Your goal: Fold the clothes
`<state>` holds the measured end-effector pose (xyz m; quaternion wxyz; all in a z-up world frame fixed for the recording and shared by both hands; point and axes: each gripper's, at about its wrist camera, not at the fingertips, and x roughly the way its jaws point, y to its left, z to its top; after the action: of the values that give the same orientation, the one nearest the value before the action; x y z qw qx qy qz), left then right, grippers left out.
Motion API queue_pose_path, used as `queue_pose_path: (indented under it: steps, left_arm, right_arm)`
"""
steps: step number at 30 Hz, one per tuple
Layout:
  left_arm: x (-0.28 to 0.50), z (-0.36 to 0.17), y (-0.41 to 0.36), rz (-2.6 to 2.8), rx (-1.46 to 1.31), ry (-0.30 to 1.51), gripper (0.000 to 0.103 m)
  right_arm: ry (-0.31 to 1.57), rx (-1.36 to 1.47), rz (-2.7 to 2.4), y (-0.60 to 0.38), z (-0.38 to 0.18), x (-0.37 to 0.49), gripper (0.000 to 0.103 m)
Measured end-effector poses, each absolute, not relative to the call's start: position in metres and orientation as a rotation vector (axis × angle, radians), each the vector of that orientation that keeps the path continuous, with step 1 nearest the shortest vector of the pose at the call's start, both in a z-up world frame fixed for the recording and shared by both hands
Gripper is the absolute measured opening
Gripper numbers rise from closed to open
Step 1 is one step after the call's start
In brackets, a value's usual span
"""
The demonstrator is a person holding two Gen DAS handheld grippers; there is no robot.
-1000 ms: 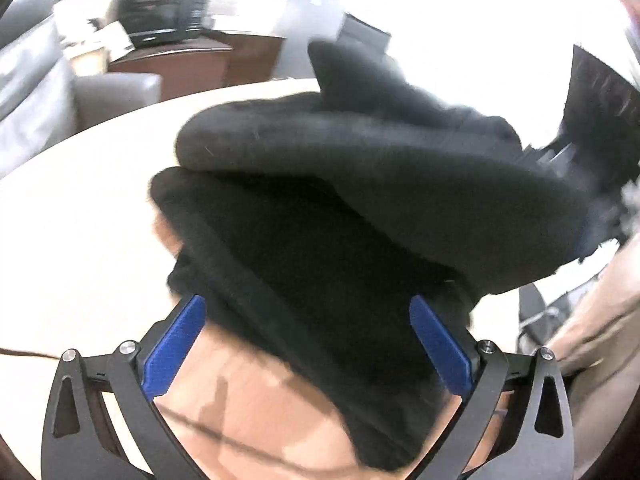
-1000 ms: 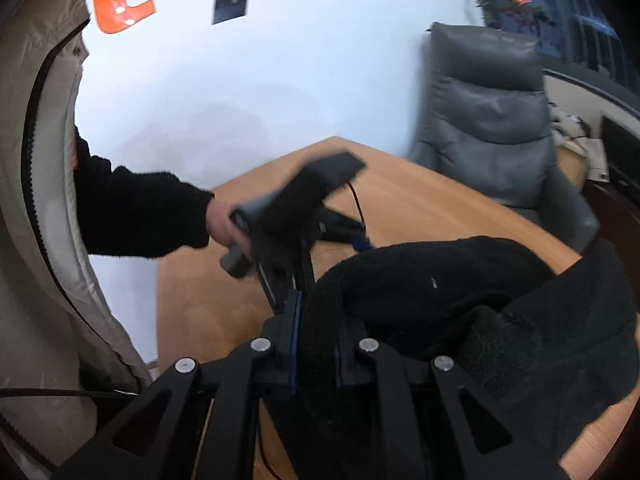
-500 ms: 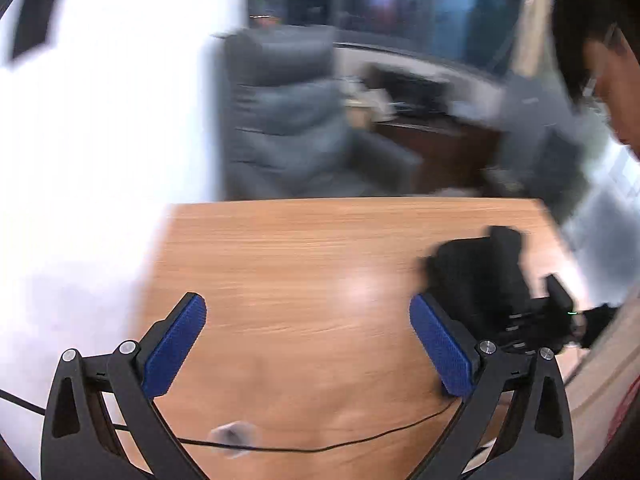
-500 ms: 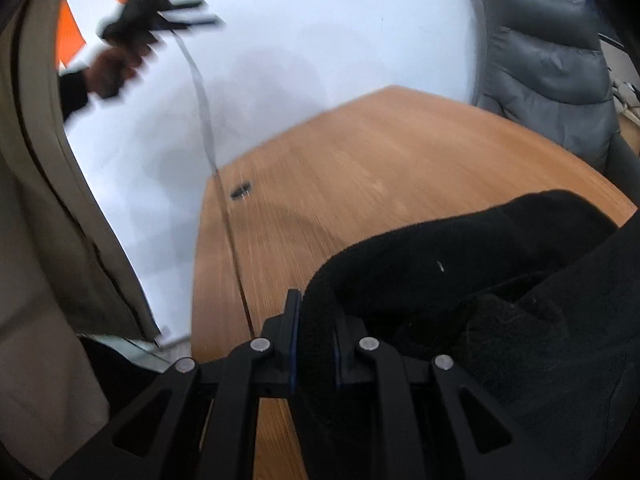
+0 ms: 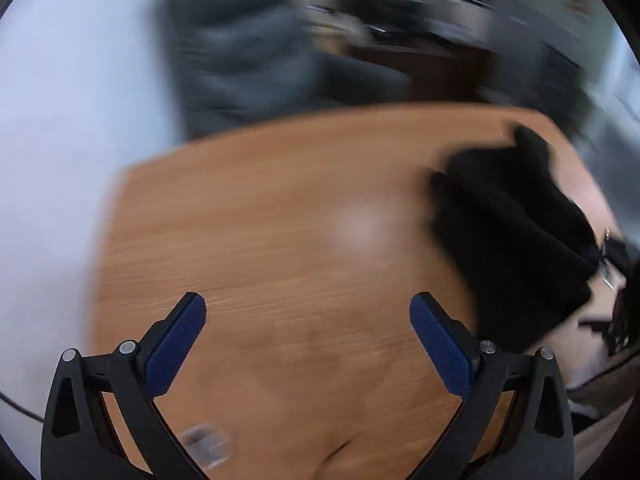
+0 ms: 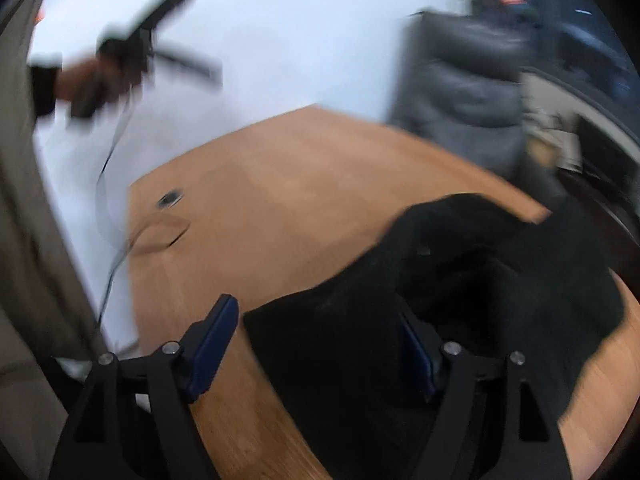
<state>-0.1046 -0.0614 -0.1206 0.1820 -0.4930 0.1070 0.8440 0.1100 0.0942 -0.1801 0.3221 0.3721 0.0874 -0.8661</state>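
One black garment (image 6: 472, 280) lies on one wooden tabletop (image 6: 280, 200). One grey armchair (image 6: 460, 80) stands behind it. Two grippers show, left (image 5: 308, 344) and right (image 6: 320, 344) (each has two fingers).

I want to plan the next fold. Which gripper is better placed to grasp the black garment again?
Probably the right gripper: its jaws have just been opening and the black garment lies between them. The left gripper is open over bare wooden table, beside the garment.
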Motion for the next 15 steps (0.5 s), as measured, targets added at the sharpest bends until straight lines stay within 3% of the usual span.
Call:
queue_pose_path:
  steps: [2,5,10,15]
  left_arm:
    - [-0.120,-0.154,-0.004,2.204,-1.287,0.345,0.103]
    - [-0.130,-0.186,0.055,1.986,-1.147,0.423,0.103]
    - [-0.143,-0.218,0.100,1.746,-1.023,0.481,0.103]
    - [-0.151,-0.239,0.128,1.630,-0.931,0.481,0.103]
  right_arm:
    - [0.240,0.964,-2.418,0.105,-0.170,0.117,0.082]
    - [0.252,1.019,-2.549,0.110,-0.172,0.118,0.096]
    - [0.237,1.152,-2.587,0.080,-0.207,0.099,0.096]
    - [0.370,1.094,-2.782,0.048,-0.222,0.073,0.096]
